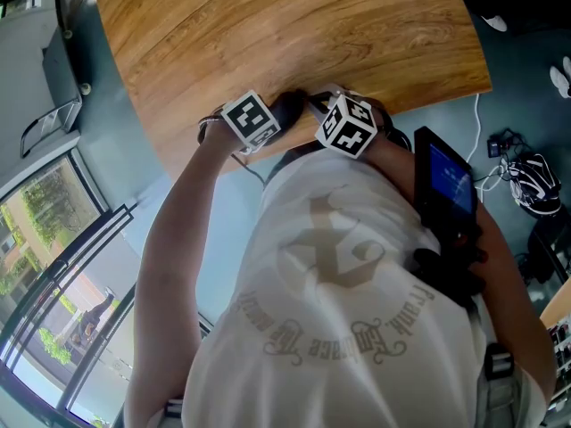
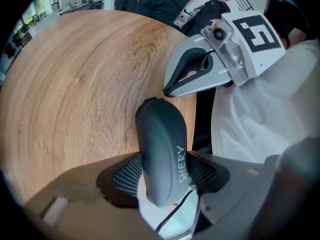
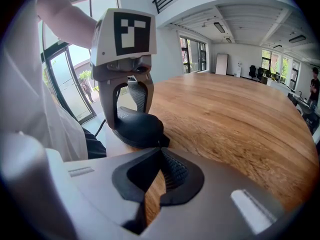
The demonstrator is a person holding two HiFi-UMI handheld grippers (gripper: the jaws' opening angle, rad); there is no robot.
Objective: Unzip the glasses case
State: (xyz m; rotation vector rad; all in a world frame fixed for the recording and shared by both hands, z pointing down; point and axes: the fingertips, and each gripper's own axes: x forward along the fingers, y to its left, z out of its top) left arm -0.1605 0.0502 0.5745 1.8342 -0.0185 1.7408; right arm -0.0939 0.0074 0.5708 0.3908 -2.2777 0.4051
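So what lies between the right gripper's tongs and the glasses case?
Nothing: the left gripper view shows the right gripper with tongs closed at the end of the glasses case, seemingly pinching its zipper pull; the right gripper view agrees.

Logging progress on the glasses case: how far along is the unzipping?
Done: the left gripper is clamped on the glasses case, holding it by the edge of the wooden table. In hand: the right gripper has its tips pinched together at the zipper pull on the case's far end. Left: no opening shows along the case, so the zip itself seems not yet drawn.
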